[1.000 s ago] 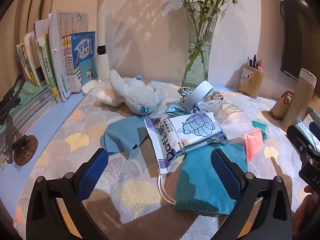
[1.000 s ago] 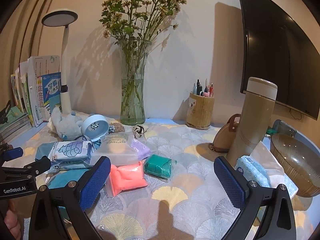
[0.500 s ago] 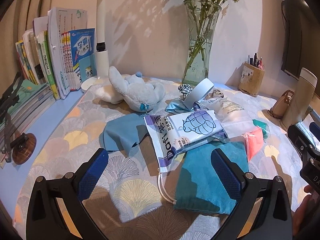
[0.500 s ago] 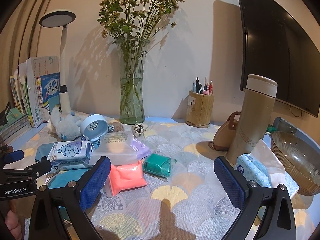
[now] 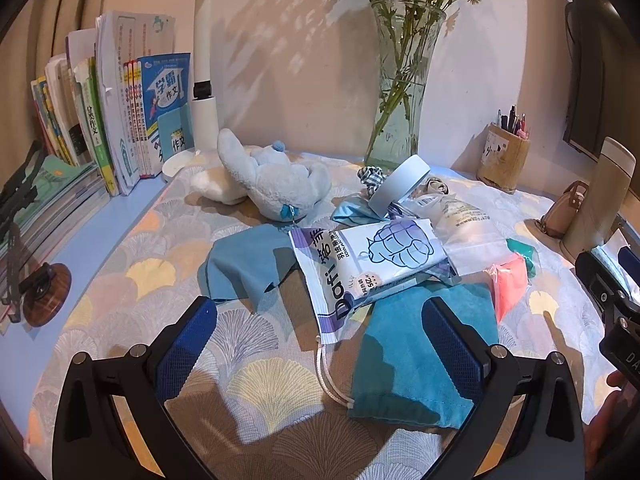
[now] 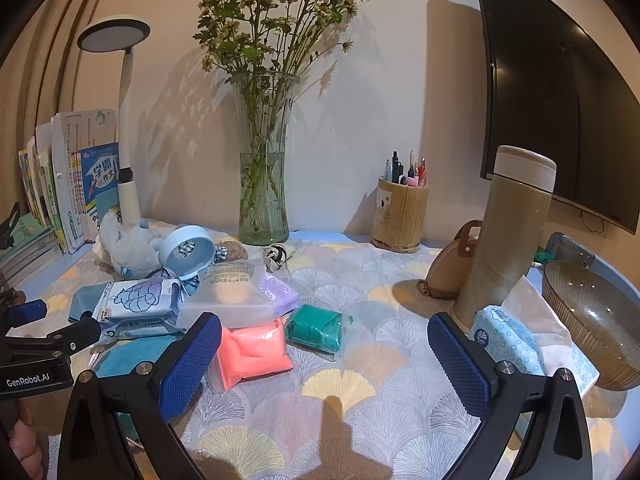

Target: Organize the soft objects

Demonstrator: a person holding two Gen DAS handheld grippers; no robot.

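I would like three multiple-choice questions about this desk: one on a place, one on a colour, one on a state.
1. Where is the grey plush toy?
A. beside the books
B. inside the bowl
C. under the monitor

2. What colour is the soft packet beside the green packet?
A. yellow
B. pink
C. black

3. The right hand-held gripper is:
A. shut on a cloth
B. holding the flask
C. open

Answers: 1 A, it lies near the book row; 2 B, plainly pink; 3 C, its fingers stand wide apart, holding nothing.
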